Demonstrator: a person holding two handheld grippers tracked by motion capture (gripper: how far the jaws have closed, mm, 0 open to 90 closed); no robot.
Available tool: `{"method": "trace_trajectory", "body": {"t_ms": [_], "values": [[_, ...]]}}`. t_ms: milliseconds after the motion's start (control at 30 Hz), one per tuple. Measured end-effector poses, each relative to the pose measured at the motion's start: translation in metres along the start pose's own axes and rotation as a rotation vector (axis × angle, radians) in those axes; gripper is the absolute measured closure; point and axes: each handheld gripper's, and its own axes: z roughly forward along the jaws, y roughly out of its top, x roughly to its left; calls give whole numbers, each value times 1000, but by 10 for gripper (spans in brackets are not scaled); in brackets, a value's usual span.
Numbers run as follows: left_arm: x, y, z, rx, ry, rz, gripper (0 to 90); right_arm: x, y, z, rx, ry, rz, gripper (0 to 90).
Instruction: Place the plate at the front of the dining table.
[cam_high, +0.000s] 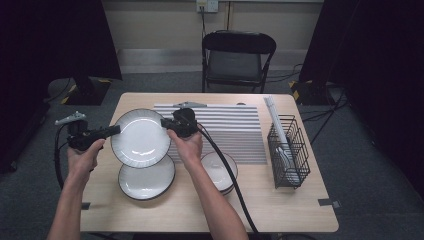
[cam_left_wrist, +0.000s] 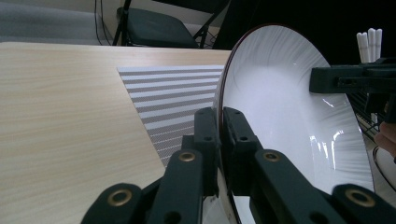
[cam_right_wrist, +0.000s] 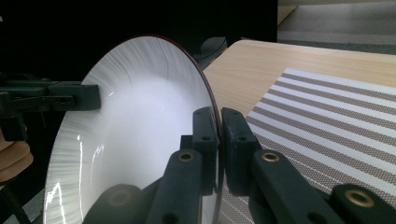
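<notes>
Fingers of both grippers clamp white plate (cam_high: 140, 137) above wooden table (cam_high: 280, 205), striped mat (cam_high: 235, 130).

White plate (cam_high: 140, 137) with dark rim, grey-and-white striped mat (cam_high: 225, 125), black rack (cam_high: 289, 152)

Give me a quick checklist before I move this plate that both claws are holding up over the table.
1. Left claw shut on the plate's rim: ok, its jaws clamp the edge.
2. Right claw shut on the opposite rim: ok.
3. Plate clear of the second plate lying below it: ok, it is lifted and tilted above it.
4. Striped mat free as a landing spot: ok, its stripes are bare.
5. Wire rack out of the way: ok, it stands at the table's right side, apart from the plate.
6. Right cable clear of the bowl: cannot tell, it crosses over it.
</notes>
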Motion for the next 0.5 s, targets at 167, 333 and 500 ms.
{"method": "trace_trajectory", "body": {"t_ms": [167,333,500], "values": [[-5,5,3,-4,-3,12,853,-2,3,-5,-7,-4,0,855],[-9,11,6,-4,-3,20,853,-5,6,-9,-13,-7,2,855],[-15,17,10,-7,-10,29,853,-10,10,-17,-26,-11,3,855]]}}
